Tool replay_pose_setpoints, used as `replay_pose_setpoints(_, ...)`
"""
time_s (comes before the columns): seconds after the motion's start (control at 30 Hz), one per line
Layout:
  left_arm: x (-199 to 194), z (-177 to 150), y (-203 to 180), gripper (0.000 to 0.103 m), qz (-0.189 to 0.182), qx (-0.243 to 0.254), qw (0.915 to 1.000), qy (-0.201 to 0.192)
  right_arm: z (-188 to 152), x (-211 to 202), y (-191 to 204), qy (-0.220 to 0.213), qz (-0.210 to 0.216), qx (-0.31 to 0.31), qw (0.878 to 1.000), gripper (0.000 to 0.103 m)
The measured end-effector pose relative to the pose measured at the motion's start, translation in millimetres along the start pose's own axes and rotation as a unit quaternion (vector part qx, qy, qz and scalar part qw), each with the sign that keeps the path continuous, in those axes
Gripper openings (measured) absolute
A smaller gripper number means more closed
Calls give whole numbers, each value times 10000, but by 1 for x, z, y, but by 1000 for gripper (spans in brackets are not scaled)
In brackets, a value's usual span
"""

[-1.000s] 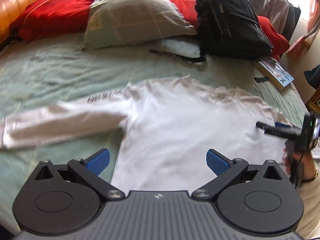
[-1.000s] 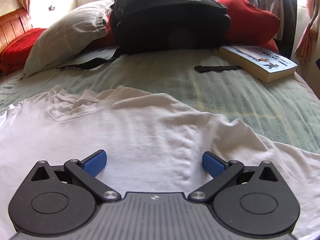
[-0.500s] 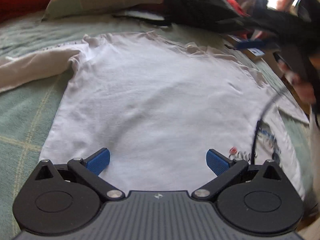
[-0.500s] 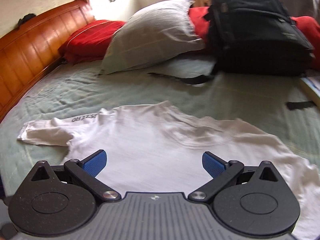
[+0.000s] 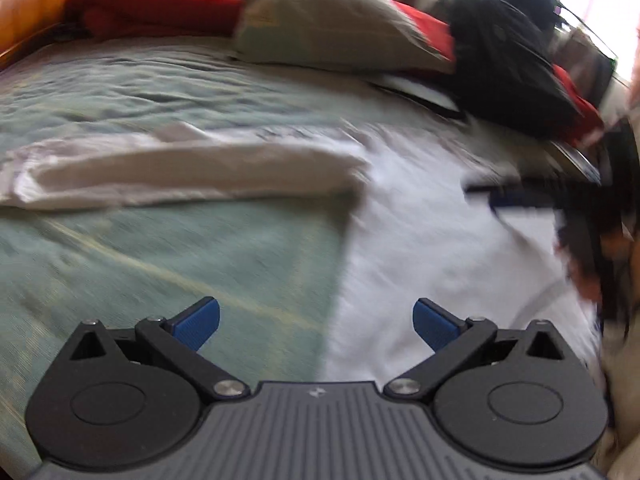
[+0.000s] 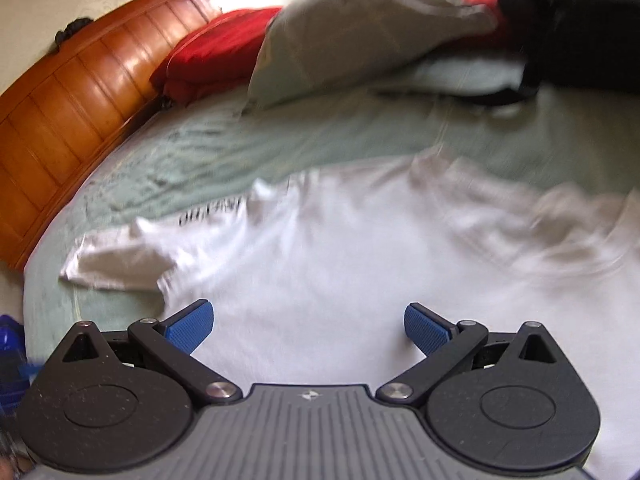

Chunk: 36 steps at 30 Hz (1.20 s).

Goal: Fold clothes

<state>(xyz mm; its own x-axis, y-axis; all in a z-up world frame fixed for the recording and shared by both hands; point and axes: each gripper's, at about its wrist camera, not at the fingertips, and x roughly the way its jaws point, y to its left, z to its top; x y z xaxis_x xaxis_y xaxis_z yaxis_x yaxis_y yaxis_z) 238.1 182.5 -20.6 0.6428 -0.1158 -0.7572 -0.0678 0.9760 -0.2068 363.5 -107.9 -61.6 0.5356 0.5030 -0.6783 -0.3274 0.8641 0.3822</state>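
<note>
A white shirt (image 6: 360, 264) lies spread flat on the green bedspread (image 5: 160, 256), one sleeve (image 5: 180, 172) stretched out to the side. The left gripper (image 5: 316, 318) hangs with its blue pads wide apart, empty, above the shirt's side edge. The right gripper (image 6: 306, 322) is spread too, holding nothing, over the shirt's body. A pillow (image 6: 360, 20) and black backpack (image 5: 508, 60) rest beyond, near the wooden headboard (image 6: 80, 92).
</note>
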Motion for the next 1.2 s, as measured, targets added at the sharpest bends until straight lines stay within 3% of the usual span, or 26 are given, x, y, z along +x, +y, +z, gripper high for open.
replay_pose_setpoints(0.2,28,55,9,102,-181,-459,9984,-273,-18,7,8,-430,-73,-830,9956,103)
replay_pose_setpoints(0.4,69,102,11,102,-636,-829,9935,-449,-22,9,9,-508,-157,-1045,9931,103)
replay_pose_setpoints(0.5,94,126,17,102,-677,-1123,9913,-138,-22,10,8,-532,-113,-986,9936,103)
replay_pose_setpoints(0.63,116,143,27,102,-424,-1355,9895,262,-23,11,8,-544,-134,-1009,9933,103)
replay_pose_setpoints(0.9,149,139,38,102,-160,-1485,9822,1142,-25,13,13,-556,-253,-1135,9917,103)
replay_pose_setpoints(1.2,162,145,55,101,6,-1665,9855,321,-27,14,14,-572,-313,-1201,9906,103)
